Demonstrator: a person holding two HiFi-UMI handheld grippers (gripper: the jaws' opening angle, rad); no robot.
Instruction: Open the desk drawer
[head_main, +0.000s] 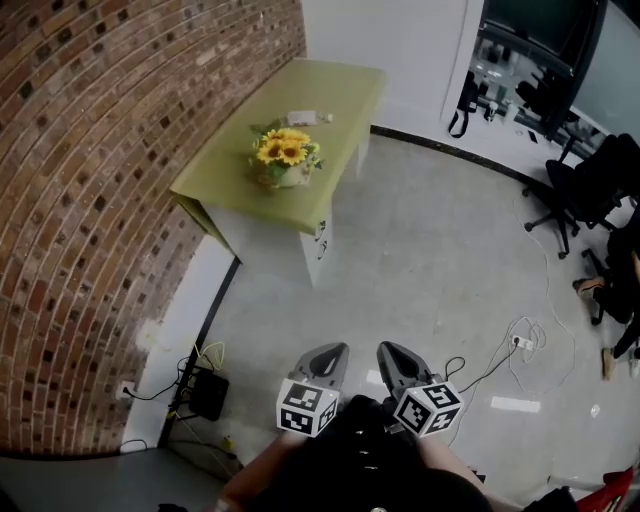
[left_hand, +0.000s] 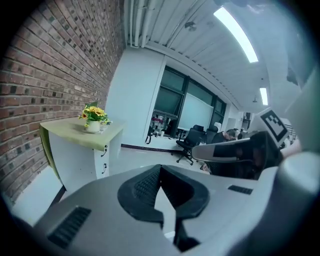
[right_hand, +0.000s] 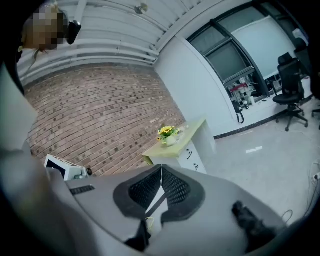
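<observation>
Close to the person's body, the left gripper (head_main: 334, 352) and right gripper (head_main: 388, 350) are hanging side by side over the floor. Each gripper's own view is showing its ribbed jaws pressed together at the tips, pinching nothing. Their marker cubes (head_main: 306, 408) are showing only black-and-white square patterns, no readable text.

Only the head view is showing the cables (head_main: 520, 340) trailing on the floor and a black box (head_main: 208, 392) by the brick wall (head_main: 100, 150).

Well ahead, the desk (head_main: 310, 100) is standing against that wall, bearing a pot of sunflowers (head_main: 285, 160). The desk drawer (left_hand: 101, 150) is sitting shut in the desk's front, and the gripper views are showing its handle more clearly.

Farthest off, office chairs (head_main: 590, 190) are standing by the windows.
</observation>
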